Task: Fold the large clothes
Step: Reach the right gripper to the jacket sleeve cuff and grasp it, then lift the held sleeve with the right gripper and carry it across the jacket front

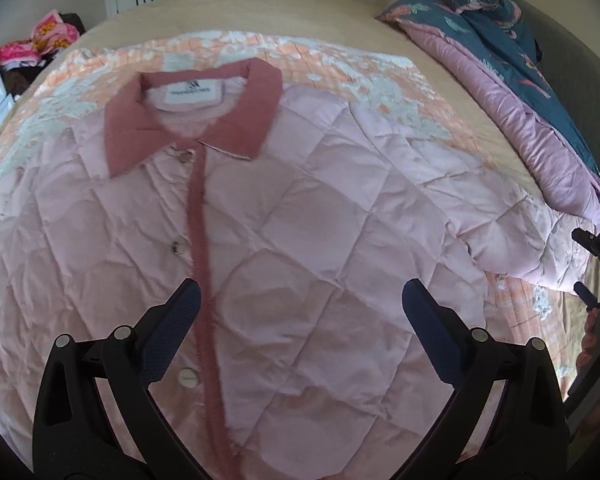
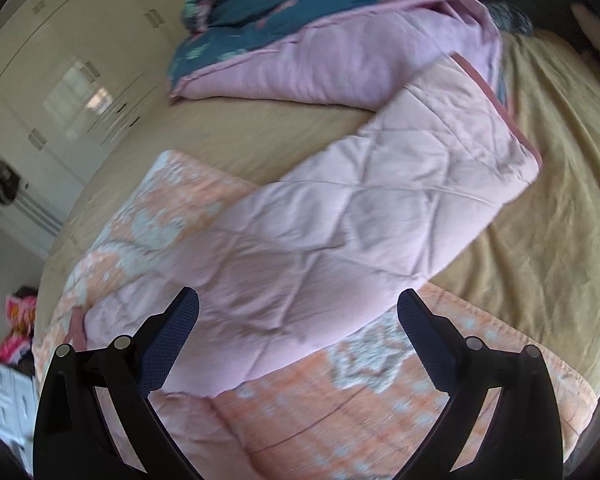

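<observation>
A pale pink quilted jacket [image 1: 300, 220] with a dusty rose collar [image 1: 236, 120] lies face up and buttoned on a peach floral blanket [image 1: 340, 56] spread over the bed. My left gripper [image 1: 300, 304] hovers open above the jacket's chest, just right of the button placket. In the right wrist view the jacket's sleeve [image 2: 380, 200] stretches out diagonally toward the far right, its rose-trimmed cuff [image 2: 508, 120] resting on the tan sheet. My right gripper [image 2: 298, 312] is open above the upper part of that sleeve, nothing between its fingers.
A bundled pink and teal comforter [image 1: 520, 80] [image 2: 320, 40] lies along the bed's far side, next to the sleeve's cuff. White wardrobes [image 2: 60, 80] stand beyond the bed. A bright pink cloth pile [image 1: 40, 40] sits by a white drawer unit at the left. Tan sheet [image 2: 540, 220] surrounds the blanket.
</observation>
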`<action>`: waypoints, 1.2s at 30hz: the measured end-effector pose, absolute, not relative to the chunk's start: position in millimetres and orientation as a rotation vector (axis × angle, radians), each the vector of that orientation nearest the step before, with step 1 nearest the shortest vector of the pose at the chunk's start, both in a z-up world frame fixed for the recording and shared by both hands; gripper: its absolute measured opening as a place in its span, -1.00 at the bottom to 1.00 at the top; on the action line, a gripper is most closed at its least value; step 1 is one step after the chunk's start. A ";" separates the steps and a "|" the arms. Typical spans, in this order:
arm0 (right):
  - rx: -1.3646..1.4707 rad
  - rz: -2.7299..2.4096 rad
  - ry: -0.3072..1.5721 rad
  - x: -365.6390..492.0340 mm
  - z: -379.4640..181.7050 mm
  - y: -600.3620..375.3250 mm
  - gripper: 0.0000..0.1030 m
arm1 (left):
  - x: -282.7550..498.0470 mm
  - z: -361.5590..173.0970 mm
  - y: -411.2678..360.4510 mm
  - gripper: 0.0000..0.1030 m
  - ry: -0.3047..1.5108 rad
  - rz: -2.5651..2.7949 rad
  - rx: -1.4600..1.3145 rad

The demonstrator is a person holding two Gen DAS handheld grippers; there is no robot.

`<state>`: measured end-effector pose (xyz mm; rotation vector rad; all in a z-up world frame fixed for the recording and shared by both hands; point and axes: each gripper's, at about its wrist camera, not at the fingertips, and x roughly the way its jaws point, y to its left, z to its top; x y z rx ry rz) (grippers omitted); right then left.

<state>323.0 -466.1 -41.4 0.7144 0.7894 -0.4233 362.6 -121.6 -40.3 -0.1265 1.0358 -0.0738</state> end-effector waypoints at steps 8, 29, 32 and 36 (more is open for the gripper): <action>0.832 -0.552 0.825 325.2 -80.6 -509.6 0.92 | 371.2 -51.6 -136.3 0.84 1.061 -0.076 -0.104; 0.998 -0.591 0.543 327.7 -101.3 -582.7 -0.50 | 384.8 -35.0 -83.0 0.84 1.049 -0.047 -0.185; 0.932 -0.523 0.470 326.0 -73.6 -568.7 -0.61 | 378.8 -24.8 -73.4 0.84 1.034 -0.047 -0.207; 0.823 -0.378 0.390 329.1 -32.5 -537.9 -0.68 | 369.6 -10.1 -60.9 0.84 1.008 -0.044 -0.198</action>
